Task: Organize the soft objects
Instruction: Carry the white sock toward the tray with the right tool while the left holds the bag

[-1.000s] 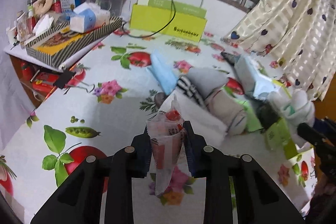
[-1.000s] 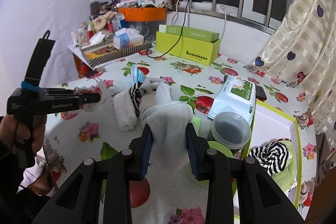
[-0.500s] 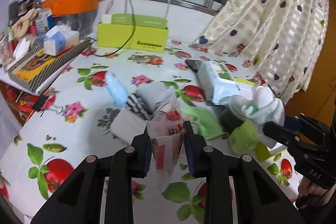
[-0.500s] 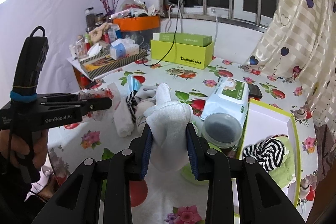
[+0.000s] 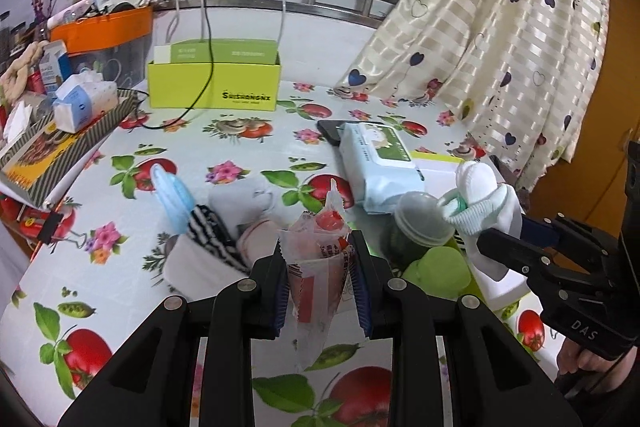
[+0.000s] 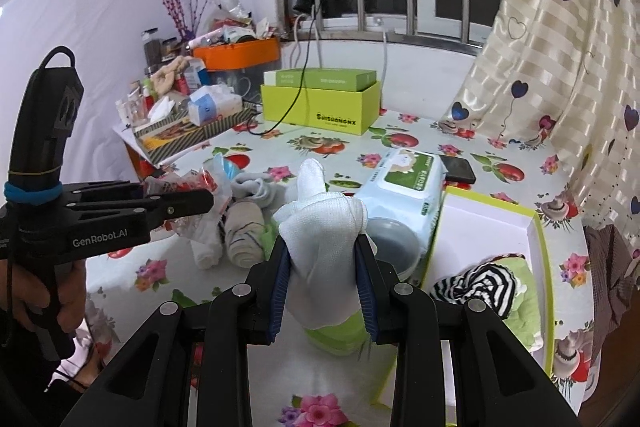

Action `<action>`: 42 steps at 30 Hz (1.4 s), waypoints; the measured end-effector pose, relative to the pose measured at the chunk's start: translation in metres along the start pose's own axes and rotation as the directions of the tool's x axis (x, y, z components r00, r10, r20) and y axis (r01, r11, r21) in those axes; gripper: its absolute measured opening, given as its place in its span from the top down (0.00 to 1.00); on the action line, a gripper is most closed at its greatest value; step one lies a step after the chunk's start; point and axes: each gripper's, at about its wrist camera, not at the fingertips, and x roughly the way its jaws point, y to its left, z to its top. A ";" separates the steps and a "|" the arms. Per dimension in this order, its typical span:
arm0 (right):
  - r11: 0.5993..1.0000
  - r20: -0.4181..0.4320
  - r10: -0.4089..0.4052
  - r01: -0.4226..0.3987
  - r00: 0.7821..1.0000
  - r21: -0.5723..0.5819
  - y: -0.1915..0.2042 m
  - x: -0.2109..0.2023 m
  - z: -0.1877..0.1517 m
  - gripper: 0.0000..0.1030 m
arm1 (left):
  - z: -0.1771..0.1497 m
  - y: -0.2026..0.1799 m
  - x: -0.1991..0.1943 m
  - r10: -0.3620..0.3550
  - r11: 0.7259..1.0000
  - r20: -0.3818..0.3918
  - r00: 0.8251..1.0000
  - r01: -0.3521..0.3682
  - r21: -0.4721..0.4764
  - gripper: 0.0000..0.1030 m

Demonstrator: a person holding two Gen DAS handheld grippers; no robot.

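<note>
My left gripper (image 5: 320,279): jaws narrow, pads clamped both sides on a crinkly clear/red plastic packet (image 5: 318,259), lifted off the floral tablecloth (image 5: 224,143). My right gripper (image 6: 323,287): jaws also narrow, squeezing a white glove (image 6: 320,227), finger sticking up, held above table. Below, between both: pile of rolled socks (image 5: 224,243) w/ blue mask (image 5: 174,197), wipes pack (image 6: 404,187) and grey lid (image 6: 390,239) just beside. Yellow-green tray (image 6: 538,227) at right holds striped cloth (image 6: 478,281).

The phone (image 5: 331,131) lies half hidden behind the wipes pack (image 5: 378,163); print on the held wrapper (image 5: 316,259) is too small to read.
</note>
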 end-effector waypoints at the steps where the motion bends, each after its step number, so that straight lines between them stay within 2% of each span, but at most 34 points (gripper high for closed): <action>1: 1.000 0.002 -0.003 0.003 1.000 0.004 -0.003 -0.001 0.000 0.71 | 0.001 -0.003 0.001 -0.002 1.000 -0.001 1.000 0.002 0.005 0.72; 29: 0.988 0.045 -0.118 0.113 0.992 0.107 -0.085 -0.028 -0.006 0.71 | 0.022 -0.062 0.027 -0.057 0.995 -0.017 0.998 0.058 0.086 0.72; 42: 0.968 0.018 -0.173 0.167 0.985 0.185 -0.135 -0.024 -0.015 0.71 | 0.038 -0.098 0.042 -0.119 0.983 -0.023 0.993 0.121 0.140 0.72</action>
